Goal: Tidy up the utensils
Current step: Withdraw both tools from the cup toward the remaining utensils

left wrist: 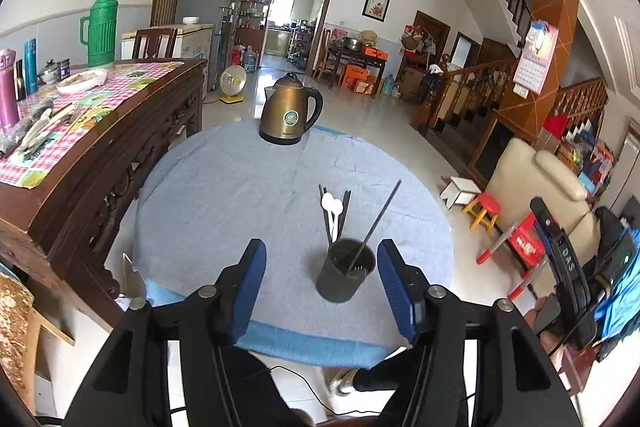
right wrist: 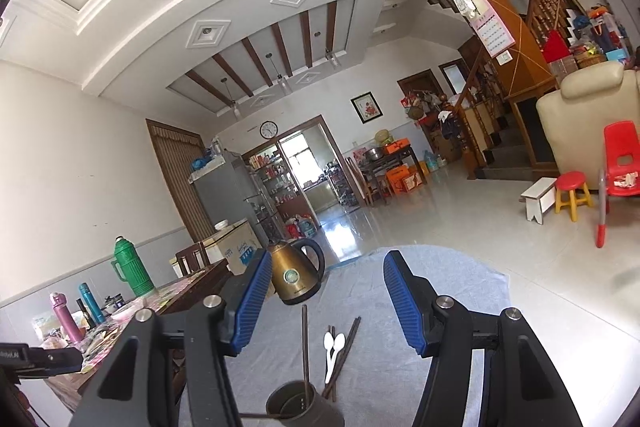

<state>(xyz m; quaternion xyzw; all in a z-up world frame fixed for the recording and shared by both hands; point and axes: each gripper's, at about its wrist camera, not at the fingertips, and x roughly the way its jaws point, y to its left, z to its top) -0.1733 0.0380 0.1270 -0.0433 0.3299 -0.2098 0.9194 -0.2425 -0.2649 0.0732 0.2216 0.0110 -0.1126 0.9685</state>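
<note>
From the left wrist camera, the left gripper [left wrist: 322, 259] hangs over the near edge of a round table [left wrist: 224, 195] covered in pale blue-grey cloth, its blue-padded jaws standing apart with nothing pressed between them. Between the jaws in the picture, but beyond them on the cloth, stands a dark cylindrical utensil holder [left wrist: 346, 273], upright, with one dark chopstick [left wrist: 378, 221] leaning out of it toward the upper right. Just behind the holder lie the remaining utensils flat on the cloth: two white plastic spoons [left wrist: 333, 213] side by side with bowls pointing away, flanked by several dark chopsticks [left wrist: 347, 205]. A bronze electric kettle [left wrist: 289, 109] with a black handle sits at the far edge of the table, well apart from the utensils. The right gripper [left wrist: 560, 259] shows at the right edge, off the table. From the right wrist camera, the right gripper [right wrist: 324, 299] points nearly level across the room, its jaws likewise spread and empty. Below it at the frame's bottom edge is the utensil holder [right wrist: 302, 407], seen from above with its dark inner compartments, and the chopstick [right wrist: 305, 347] rising from it. The white spoons [right wrist: 332, 351] and loose chopsticks [right wrist: 346, 351] lie just beyond the holder, and the kettle [right wrist: 294, 277] stands farther back. Part of the left gripper [right wrist: 44, 359] shows at the left edge.
</note>
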